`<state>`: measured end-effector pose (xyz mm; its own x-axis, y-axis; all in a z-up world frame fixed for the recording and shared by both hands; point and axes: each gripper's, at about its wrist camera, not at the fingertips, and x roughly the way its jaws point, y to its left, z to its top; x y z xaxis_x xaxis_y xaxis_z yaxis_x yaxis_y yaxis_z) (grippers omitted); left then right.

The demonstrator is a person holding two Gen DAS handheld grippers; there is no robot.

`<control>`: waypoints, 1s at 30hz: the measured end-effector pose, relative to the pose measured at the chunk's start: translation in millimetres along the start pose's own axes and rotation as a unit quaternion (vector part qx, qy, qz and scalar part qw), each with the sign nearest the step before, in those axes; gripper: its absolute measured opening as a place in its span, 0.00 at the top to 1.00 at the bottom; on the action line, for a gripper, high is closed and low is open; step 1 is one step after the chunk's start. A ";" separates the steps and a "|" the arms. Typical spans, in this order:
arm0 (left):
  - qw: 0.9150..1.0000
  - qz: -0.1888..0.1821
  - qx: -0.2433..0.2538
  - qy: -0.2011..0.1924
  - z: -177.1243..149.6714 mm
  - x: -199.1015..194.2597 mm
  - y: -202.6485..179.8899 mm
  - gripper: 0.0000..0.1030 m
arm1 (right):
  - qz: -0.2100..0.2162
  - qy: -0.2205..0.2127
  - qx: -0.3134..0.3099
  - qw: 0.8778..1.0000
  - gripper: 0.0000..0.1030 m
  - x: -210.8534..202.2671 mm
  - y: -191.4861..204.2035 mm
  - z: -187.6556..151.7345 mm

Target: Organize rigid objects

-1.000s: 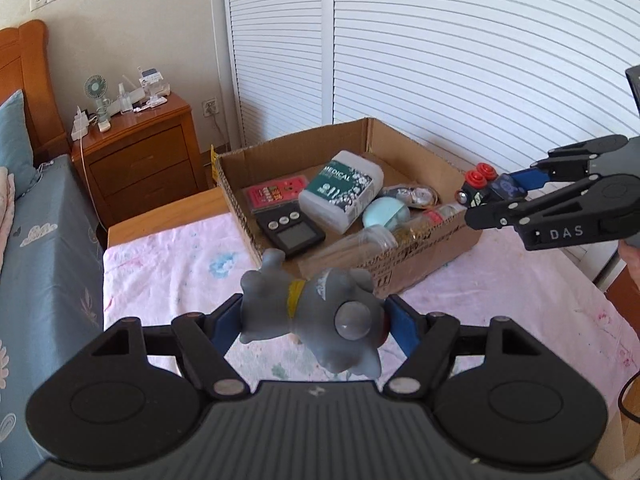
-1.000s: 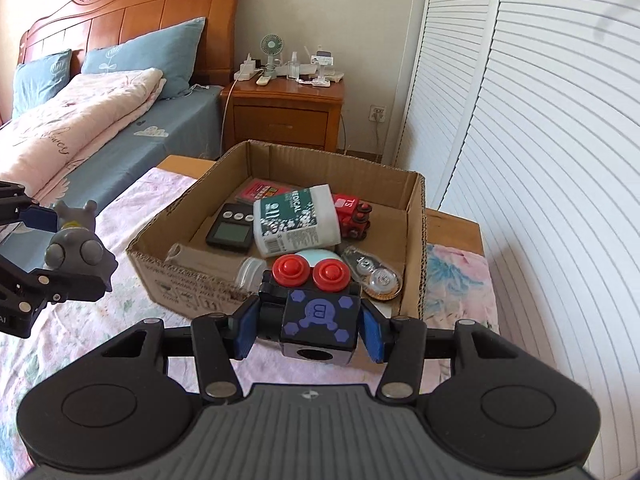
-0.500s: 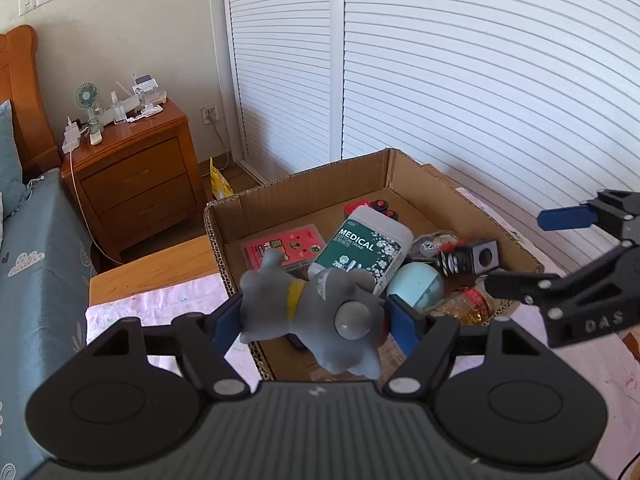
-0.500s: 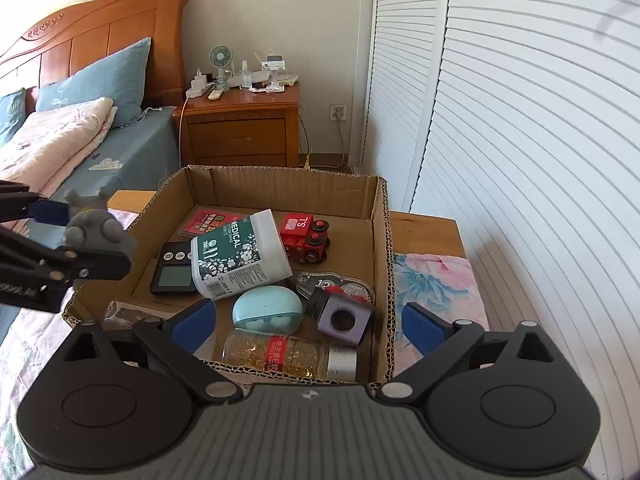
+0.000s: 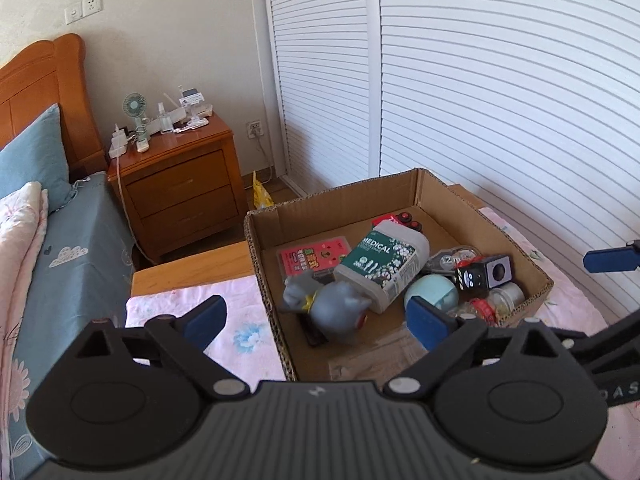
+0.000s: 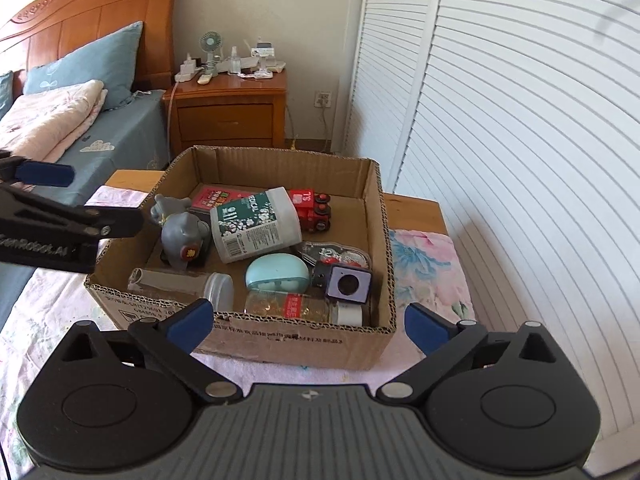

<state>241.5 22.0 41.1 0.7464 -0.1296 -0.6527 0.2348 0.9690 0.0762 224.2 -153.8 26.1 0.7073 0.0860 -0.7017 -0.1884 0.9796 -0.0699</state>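
Grey rubber elephant toy (image 5: 336, 308) lies inside brown cardboard box (image 5: 260, 272), just ahead of left claw (image 5: 316, 320), nearer arm; jaws just opened, empty. Right claw (image 6: 308, 326) open, empty too.

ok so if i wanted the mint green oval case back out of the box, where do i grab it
Grip the mint case across its narrower middle, coming from above. It lies flat with its domed top exposed, and the bottle, cube toy and white tub crowd its sides, so a side approach looks blocked.
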 end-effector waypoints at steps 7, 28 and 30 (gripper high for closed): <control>0.999 0.015 -0.043 0.017 -31.2 -36.4 -14.5 0.05 | -0.040 0.018 0.058 0.997 0.00 -19.4 -3.1 -18.6; 0.995 0.066 -0.065 0.038 -54.7 -61.7 -32.5 0.05 | -0.032 0.012 0.066 0.997 0.00 -56.9 3.9 -43.4; 0.995 0.068 -0.065 0.036 -54.4 -62.5 -32.4 0.05 | -0.032 0.011 0.066 0.997 0.00 -58.2 4.4 -43.2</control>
<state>153.4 10.1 38.4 0.7175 0.0152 -0.6964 0.0490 0.9962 0.0722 152.7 -162.3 36.0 0.7002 0.0193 -0.7137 -0.0508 0.9984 -0.0228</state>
